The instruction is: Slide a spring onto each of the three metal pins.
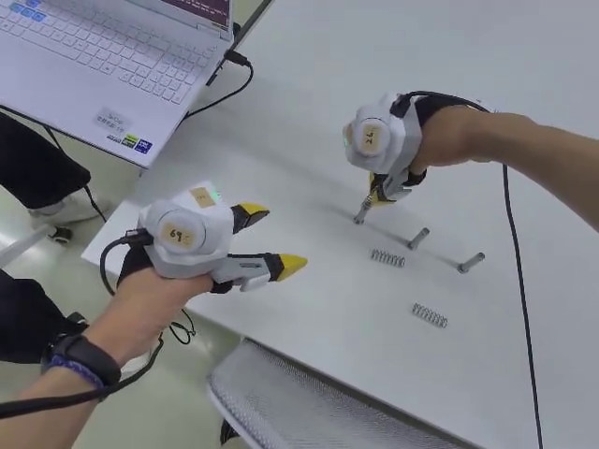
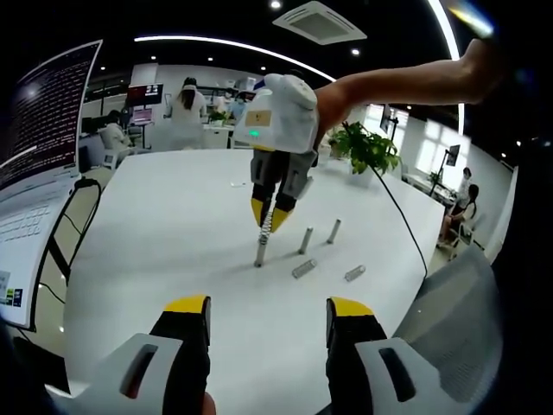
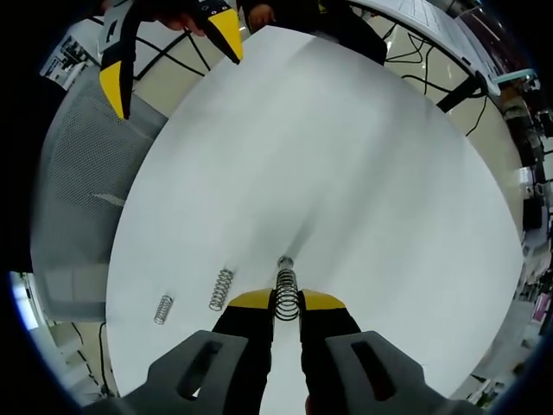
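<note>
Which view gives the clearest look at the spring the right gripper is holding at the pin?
The right gripper view: the spring sits close up in the right gripper, coils distinct, at the pin tip. The left gripper view shows it small, from the side. The head view has it mostly hidden under the gripper.

A white table [image 1: 328,84] carries a laptop [image 1: 112,56], three standing metal pins [image 1: 418,238] and two loose springs [image 1: 387,257].
</note>
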